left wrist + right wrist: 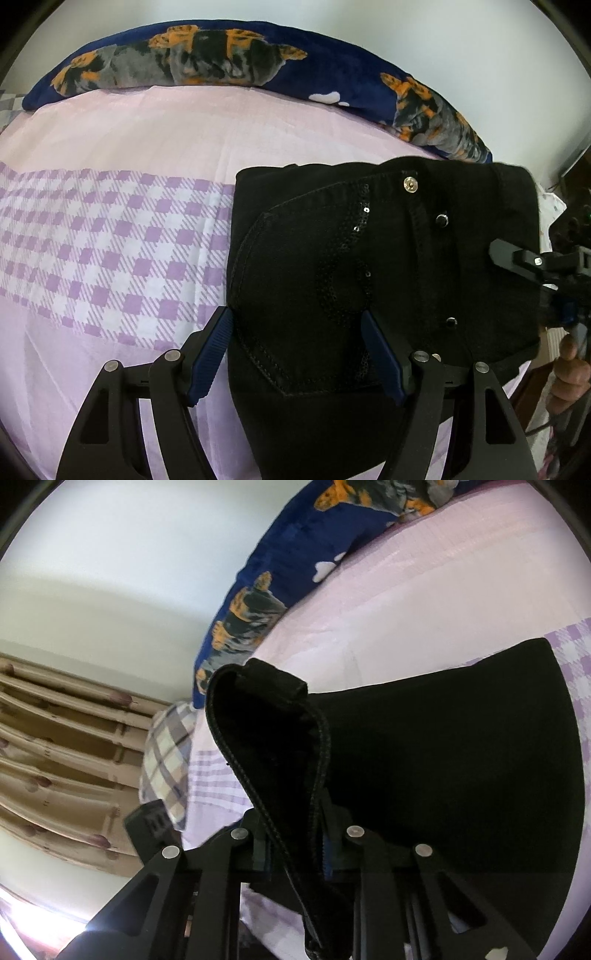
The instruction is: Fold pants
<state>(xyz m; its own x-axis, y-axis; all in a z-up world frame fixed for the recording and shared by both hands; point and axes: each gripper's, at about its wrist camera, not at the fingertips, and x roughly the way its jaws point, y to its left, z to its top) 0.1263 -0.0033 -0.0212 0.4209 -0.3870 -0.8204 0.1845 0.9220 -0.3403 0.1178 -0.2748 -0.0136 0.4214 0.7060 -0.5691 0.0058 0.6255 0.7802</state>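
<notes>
Pink bedding with a lilac check band [110,240] covered the bed under both views. Nearest the left wrist camera, the left gripper [295,350] stood spread, its blue fingers [210,354] straddling the black pants' [369,258] pocket edge, pressing nothing. Only the right wrist view showed the right gripper [295,853] clamped on a lifted waistband fold. Farther back lay a navy dog-print blanket [221,62]; beige curtains [55,746] appeared in the right view alone.
</notes>
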